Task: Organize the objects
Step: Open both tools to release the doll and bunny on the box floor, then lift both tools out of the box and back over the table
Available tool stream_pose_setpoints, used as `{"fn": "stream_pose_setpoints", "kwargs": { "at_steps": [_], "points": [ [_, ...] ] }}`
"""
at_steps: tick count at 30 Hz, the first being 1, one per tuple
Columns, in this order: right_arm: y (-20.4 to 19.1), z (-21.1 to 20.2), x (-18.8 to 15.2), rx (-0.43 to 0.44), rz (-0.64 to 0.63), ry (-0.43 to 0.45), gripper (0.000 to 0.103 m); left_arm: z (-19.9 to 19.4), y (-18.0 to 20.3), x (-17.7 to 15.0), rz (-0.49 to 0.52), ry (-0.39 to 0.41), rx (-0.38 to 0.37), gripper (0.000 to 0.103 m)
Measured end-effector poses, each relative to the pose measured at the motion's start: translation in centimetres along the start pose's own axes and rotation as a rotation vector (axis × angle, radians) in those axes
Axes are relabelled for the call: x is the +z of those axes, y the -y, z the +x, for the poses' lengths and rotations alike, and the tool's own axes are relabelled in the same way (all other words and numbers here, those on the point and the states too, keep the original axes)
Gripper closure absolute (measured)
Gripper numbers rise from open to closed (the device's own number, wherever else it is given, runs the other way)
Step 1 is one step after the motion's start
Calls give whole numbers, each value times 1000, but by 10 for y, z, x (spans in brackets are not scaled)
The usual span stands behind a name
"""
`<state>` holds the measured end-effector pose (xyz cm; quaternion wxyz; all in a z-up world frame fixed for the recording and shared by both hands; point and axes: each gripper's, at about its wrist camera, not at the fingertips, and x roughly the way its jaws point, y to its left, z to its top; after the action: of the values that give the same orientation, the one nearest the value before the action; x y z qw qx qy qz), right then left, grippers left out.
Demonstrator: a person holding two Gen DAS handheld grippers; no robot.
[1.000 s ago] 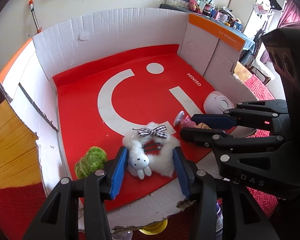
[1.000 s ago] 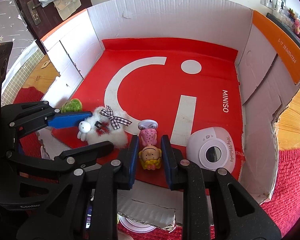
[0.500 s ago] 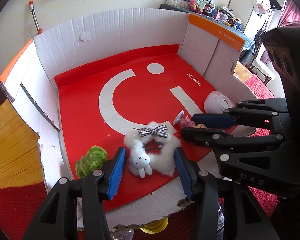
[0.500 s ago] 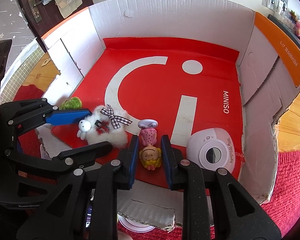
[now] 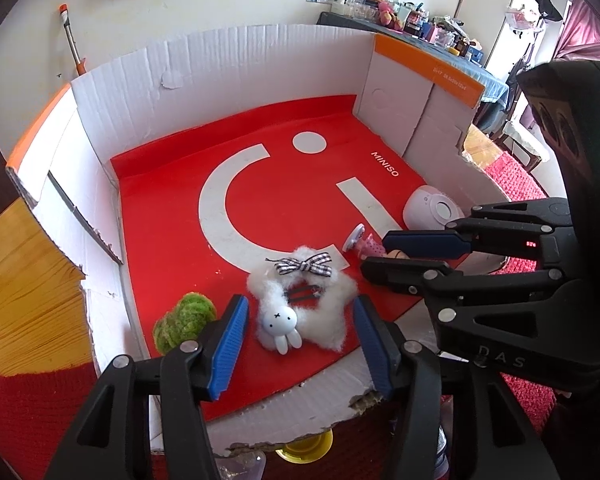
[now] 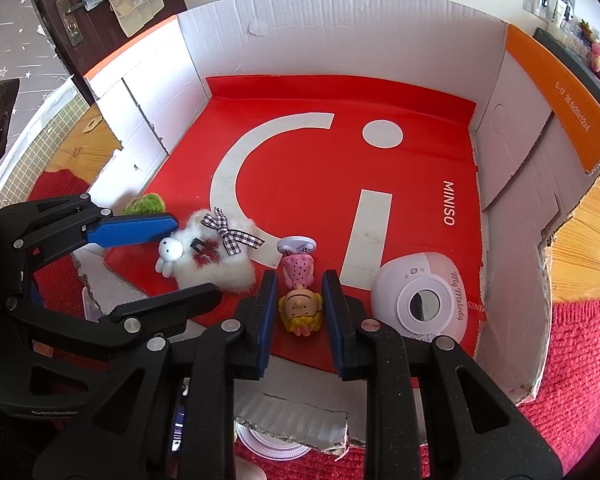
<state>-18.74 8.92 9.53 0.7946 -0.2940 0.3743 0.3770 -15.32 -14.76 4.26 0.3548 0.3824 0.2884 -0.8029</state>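
Note:
A white fluffy star clip with a rabbit head and checked bow (image 5: 300,304) lies on the red floor of a white cardboard box (image 5: 220,80). My left gripper (image 5: 296,332) is open, its blue pads on either side of the clip, apart from it. A small doll in a pink dotted dress (image 6: 300,292) lies on its back on the red floor. My right gripper (image 6: 300,312) is open around the doll's head with small gaps. The clip also shows in the right wrist view (image 6: 216,256).
A green fuzzy ball (image 5: 184,320) lies left of the clip. A white round "My Melody" device (image 6: 424,296) sits right of the doll. The box walls (image 6: 340,32) ring the red floor. Red cloth (image 6: 572,360) and wooden boards (image 5: 24,280) lie outside.
My left gripper has drawn back a little from the fluffy clip and its jaws have spread slightly. My right gripper's jaws have widened slightly around the doll. The objects have not moved.

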Motion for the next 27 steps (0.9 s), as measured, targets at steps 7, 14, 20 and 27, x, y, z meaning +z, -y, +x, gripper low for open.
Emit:
{"fn": "stream_pose_setpoints", "kwargs": {
  "at_steps": [7, 14, 20, 27],
  "points": [
    [-1, -8, -2, 7, -25, 20, 81, -8, 3, -1, 0, 20, 8, 45],
    [-6, -22, -6, 7, -42, 56, 81, -24, 5, -8, -17, 50, 21, 45],
    [-9, -42, -15, 12, -55, 101, 81, -43, 8, -18, -52, 96, 32, 41],
    [-15, -68, -33, 13, -77, 163, 81, -66, 14, -35, -85, 155, 43, 41]
  ]
}}
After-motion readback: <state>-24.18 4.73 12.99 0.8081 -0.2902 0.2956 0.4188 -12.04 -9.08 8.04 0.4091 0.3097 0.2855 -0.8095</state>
